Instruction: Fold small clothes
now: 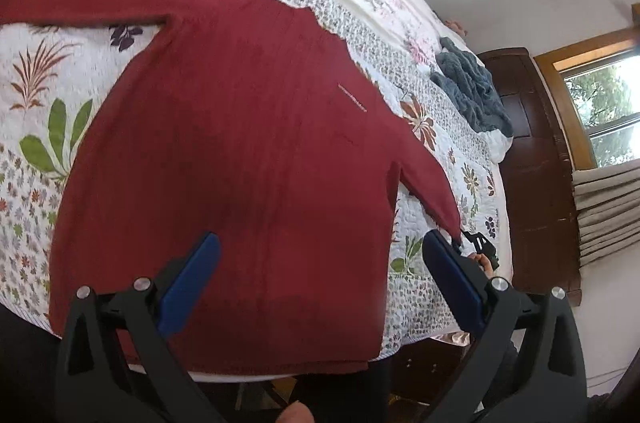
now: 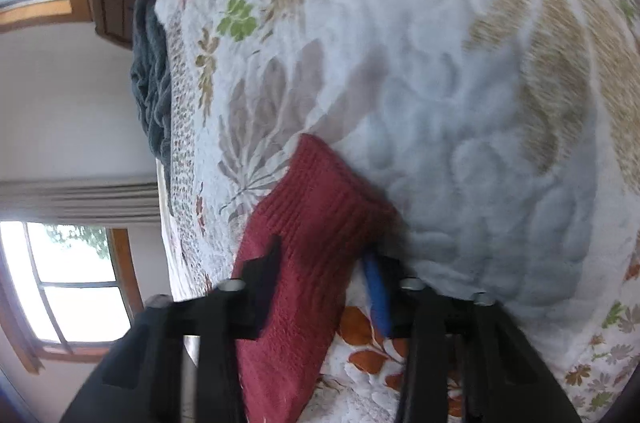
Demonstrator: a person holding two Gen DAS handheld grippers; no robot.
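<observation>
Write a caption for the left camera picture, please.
Open left gripper hovers over a red sweater spread flat on a floral quilt.

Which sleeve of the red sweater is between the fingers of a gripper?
The sleeve nearer the blue blanket; the right gripper is around its cuff. The other lies free.

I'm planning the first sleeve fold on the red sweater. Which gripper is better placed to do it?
Right: the right gripper has the red sweater sleeve cuff between its fingers. The left gripper hovers open over the hem.

Matt ribbed-knit red sweater [image 1: 224, 151] on puffy quilted cotton bedspread [image 1: 36, 151]
</observation>
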